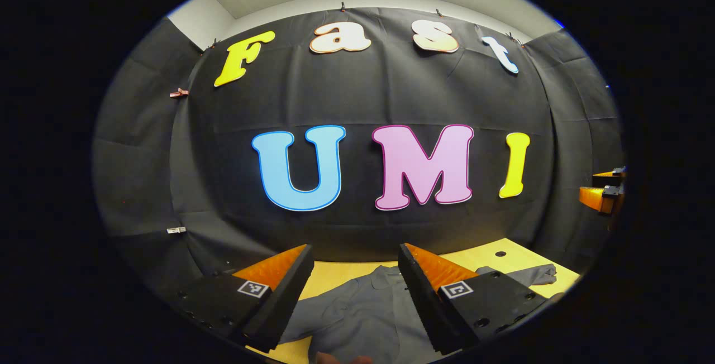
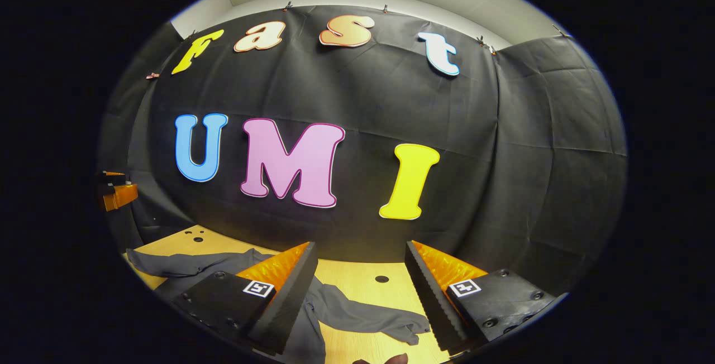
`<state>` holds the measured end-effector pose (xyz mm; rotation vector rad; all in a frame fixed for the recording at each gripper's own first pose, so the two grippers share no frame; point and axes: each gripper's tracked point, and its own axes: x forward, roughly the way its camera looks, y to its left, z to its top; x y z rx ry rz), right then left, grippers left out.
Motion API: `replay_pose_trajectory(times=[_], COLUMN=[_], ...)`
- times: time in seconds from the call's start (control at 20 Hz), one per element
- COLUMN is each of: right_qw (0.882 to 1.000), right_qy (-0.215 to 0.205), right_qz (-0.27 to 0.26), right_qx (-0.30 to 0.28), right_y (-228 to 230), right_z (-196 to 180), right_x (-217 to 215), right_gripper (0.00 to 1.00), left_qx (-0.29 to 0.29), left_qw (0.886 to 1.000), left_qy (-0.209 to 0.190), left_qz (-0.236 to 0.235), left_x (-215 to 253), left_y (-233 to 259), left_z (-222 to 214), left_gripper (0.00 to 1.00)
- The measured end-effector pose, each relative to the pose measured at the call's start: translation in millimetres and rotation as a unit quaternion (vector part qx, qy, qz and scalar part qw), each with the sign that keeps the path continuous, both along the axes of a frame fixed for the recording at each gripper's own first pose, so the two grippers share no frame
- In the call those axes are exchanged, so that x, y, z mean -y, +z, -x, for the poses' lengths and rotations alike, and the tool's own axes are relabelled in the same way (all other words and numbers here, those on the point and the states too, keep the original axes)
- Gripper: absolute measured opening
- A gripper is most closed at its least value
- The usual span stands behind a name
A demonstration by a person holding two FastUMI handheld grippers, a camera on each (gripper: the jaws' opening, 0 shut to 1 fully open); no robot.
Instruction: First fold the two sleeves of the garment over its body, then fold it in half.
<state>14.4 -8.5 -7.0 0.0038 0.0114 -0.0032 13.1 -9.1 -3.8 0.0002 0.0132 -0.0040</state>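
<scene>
Both tongs, left (image 1: 354, 291) and right (image 2: 360, 291), gape empty above the bench (image 2: 357, 274); nip each sleeve (image 2: 368, 316) of the garment (image 1: 357, 311) at its cuff

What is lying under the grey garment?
A yellow wooden table lies under the garment; bare board with small holes shows beside it. Whatever is beneath the cloth itself is covered and cannot be seen.

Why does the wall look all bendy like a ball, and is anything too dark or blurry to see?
Left gripper view: the fisheye lens bulges the booth wall; the grey garment on the table looks sharp, and the left gripper hangs open above it. Right gripper view: same bulge; light is even, a sleeve lies clear on the wood, and the right gripper is open.
</scene>
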Motion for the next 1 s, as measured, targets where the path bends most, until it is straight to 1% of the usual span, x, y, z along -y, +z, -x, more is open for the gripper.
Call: replay_pose_trajectory(times=[0.25, 0.35, 0.4, 0.55, 0.7, 1.0], right_qw=[1.0, 1.0, 0.999, 0.997, 0.995, 0.987], right_qy=[-0.007, -0.003, -0.008, -0.027, -0.04, -0.043], right_qz=[0.005, -0.017, -0.026, -0.042, -0.047, -0.05], right_qx=[-0.012, -0.022, -0.03, -0.054, -0.076, -0.149], right_y=[-14, -24, -32, -65, -106, -201], right_z=[-10, -17, -21, -34, -47, -75], right_x=[13, 21, 30, 58, 84, 115], right_gripper=[0.98, 0.98, 0.97, 0.98, 0.98, 0.98], left_qx=[-0.001, -0.005, -0.006, -0.008, -0.022, -0.04], left_qw=[1.0, 1.0, 1.0, 1.0, 1.0, 0.999], left_qy=[-0.002, -0.004, -0.006, -0.008, -0.005, 0.002], left_qz=[-0.003, -0.004, -0.003, 0.006, 0.0, -0.007], left_x=[4, 9, 11, 16, 21, 32], left_y=[1, -1, -2, -1, -7, -11], left_z=[-4, -6, -7, -7, -10, -15], left_gripper=[0.95, 0.95, 0.96, 0.96, 0.96, 0.95])
